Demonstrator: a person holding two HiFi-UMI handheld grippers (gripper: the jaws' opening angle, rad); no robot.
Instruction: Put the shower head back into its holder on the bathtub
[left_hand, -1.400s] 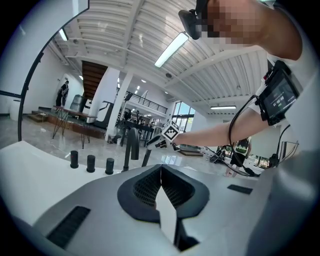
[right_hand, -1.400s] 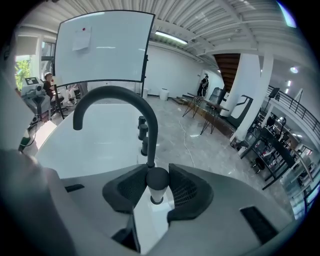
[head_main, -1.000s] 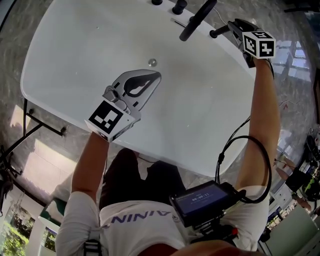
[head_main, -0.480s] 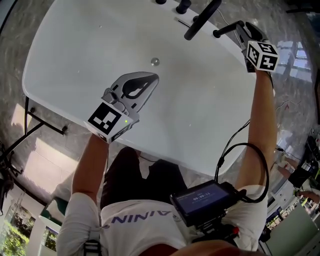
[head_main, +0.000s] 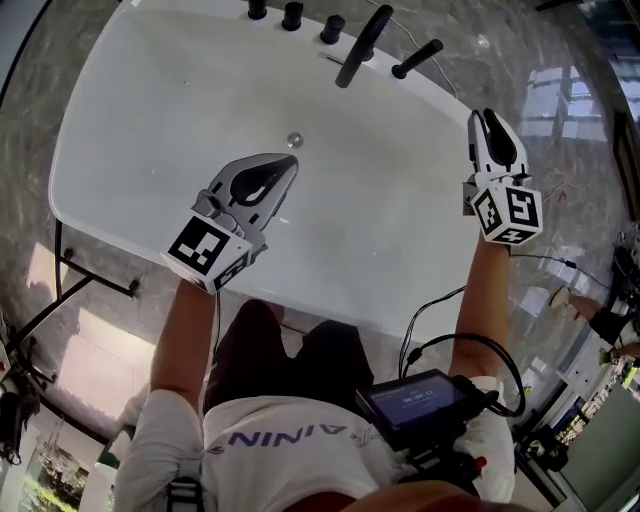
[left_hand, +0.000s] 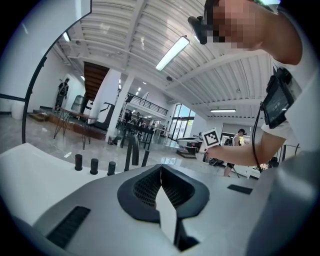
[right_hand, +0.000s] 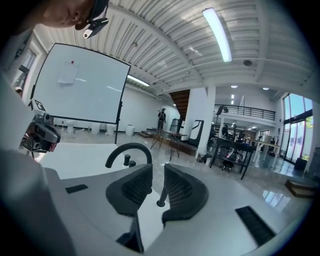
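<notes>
The black shower head (head_main: 417, 58) stands slanted in its holder on the far rim of the white bathtub (head_main: 150, 120), beside the black spout (head_main: 362, 45). My right gripper (head_main: 487, 120) hovers over the tub's right rim, well back from the shower head; its jaws are closing with a gap between them and nothing in it. In the right gripper view the shower head (right_hand: 162, 192) shows far off through that gap, next to the arched spout (right_hand: 127, 149). My left gripper (head_main: 283, 165) hangs over the middle of the tub, shut and empty. The left gripper view shows its jaws (left_hand: 161, 169) meeting.
Three black knobs (head_main: 292, 15) line the far rim left of the spout. A drain (head_main: 294, 139) sits in the tub floor near the left gripper's tip. A black stand (head_main: 90, 270) is on the marble floor at the left. A screen (head_main: 415, 402) hangs at my waist.
My right gripper has let go of the shower head's handle and pulled back towards me, rising over the right rim. The shower head stays in its holder. The left gripper rose slightly.
</notes>
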